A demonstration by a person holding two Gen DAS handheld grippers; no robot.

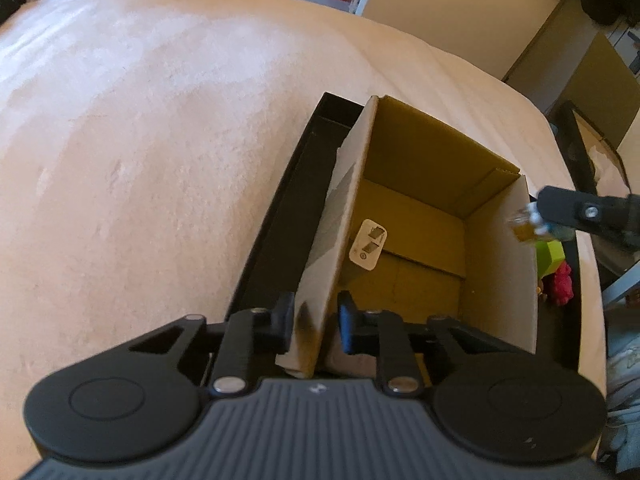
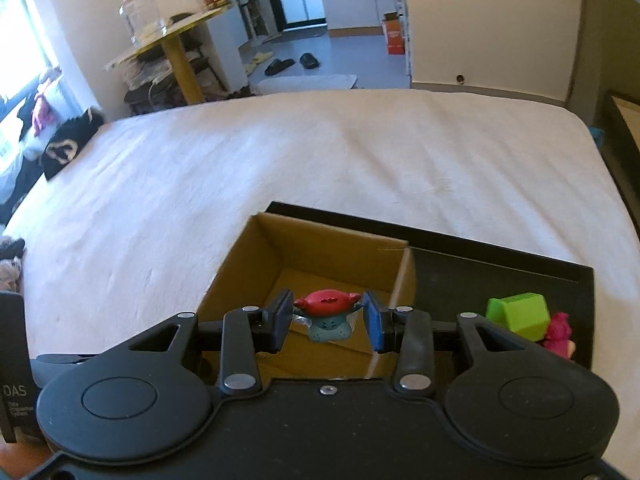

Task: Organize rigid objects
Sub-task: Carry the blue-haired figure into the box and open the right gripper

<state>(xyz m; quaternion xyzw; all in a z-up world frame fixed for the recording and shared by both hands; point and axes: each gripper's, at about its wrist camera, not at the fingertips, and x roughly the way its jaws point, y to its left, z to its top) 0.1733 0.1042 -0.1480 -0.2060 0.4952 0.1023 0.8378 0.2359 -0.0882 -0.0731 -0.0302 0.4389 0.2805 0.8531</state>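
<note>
An open, empty cardboard box [image 1: 420,216] stands in a black tray [image 1: 280,220] on a bed; only a white label [image 1: 369,244] lies on its floor. My left gripper [image 1: 314,324] is shut on the box's near left wall, one pad on each side. In the right wrist view, my right gripper [image 2: 327,322] hangs over the box [image 2: 320,256], shut on a small toy figure [image 2: 328,316] with a red cap and blue body. The left wrist view shows that gripper [image 1: 560,208] at the box's right wall. A green block [image 2: 518,314] and a pink toy [image 2: 560,332] lie in the tray [image 2: 500,272].
The pale bed sheet [image 2: 280,168] spreads wide to the left of and beyond the tray. A dark carton [image 2: 12,360] stands at the near left edge. Past the bed are a yellow round table [image 2: 180,32] with a glass jar, and slippers [image 2: 280,65] on the floor.
</note>
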